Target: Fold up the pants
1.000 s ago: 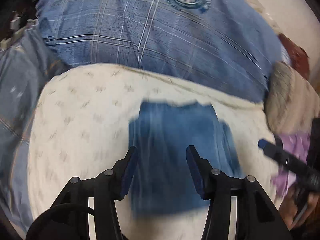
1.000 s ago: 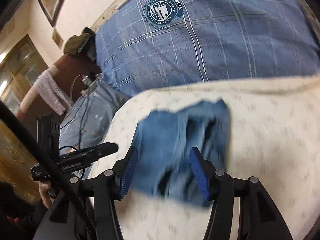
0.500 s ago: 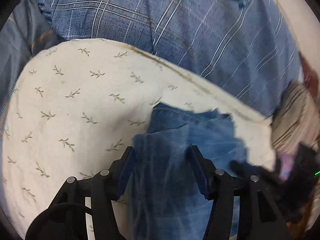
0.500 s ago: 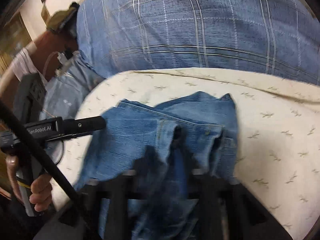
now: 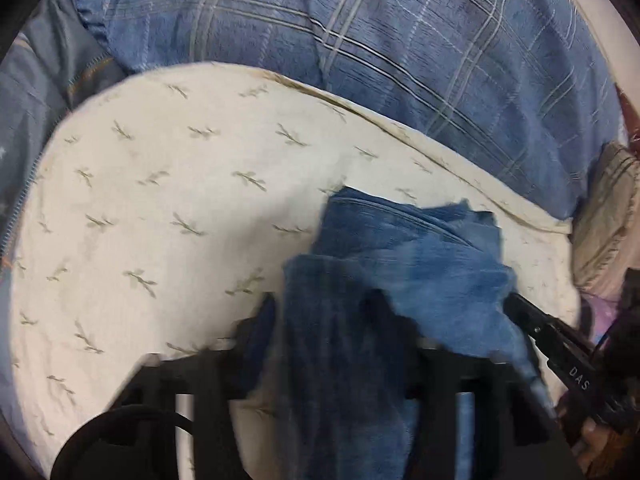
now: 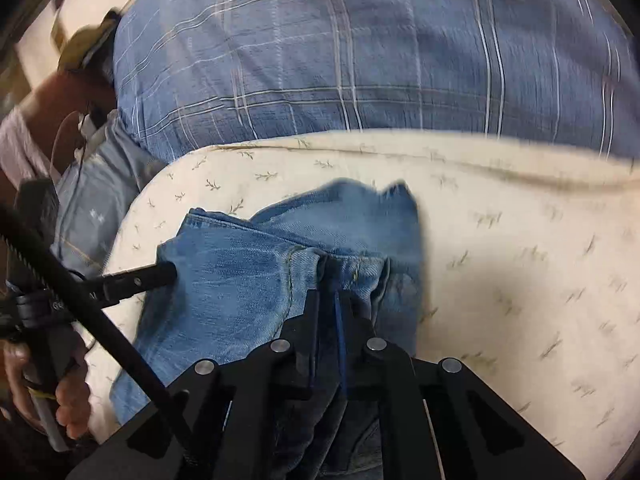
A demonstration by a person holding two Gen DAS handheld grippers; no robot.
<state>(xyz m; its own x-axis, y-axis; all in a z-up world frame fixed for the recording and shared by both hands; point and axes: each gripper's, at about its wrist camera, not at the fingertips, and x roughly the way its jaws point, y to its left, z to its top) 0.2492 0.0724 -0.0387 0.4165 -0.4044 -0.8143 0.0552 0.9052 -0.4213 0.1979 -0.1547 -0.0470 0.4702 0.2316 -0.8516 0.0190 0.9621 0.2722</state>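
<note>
Blue denim pants lie bunched on a cream leaf-print cushion. In the right wrist view the pants spread from the centre to the left. My right gripper is shut on a fold of the denim near its waistband seam. My left gripper is motion-blurred with denim between its fingers; they stand apart, so it looks open. The left gripper's fingertip also shows in the right wrist view, touching the pants' left edge. The right gripper's finger shows in the left wrist view.
A large blue plaid pillow lies behind the cushion and also shows in the right wrist view. A tan striped cushion sits at the right. Grey-blue bedding and a cable lie at the left. A hand holds the left gripper.
Both grippers came down onto the pants. The right gripper went from open to shut on the denim. The left gripper moved into the cloth's left part.
</note>
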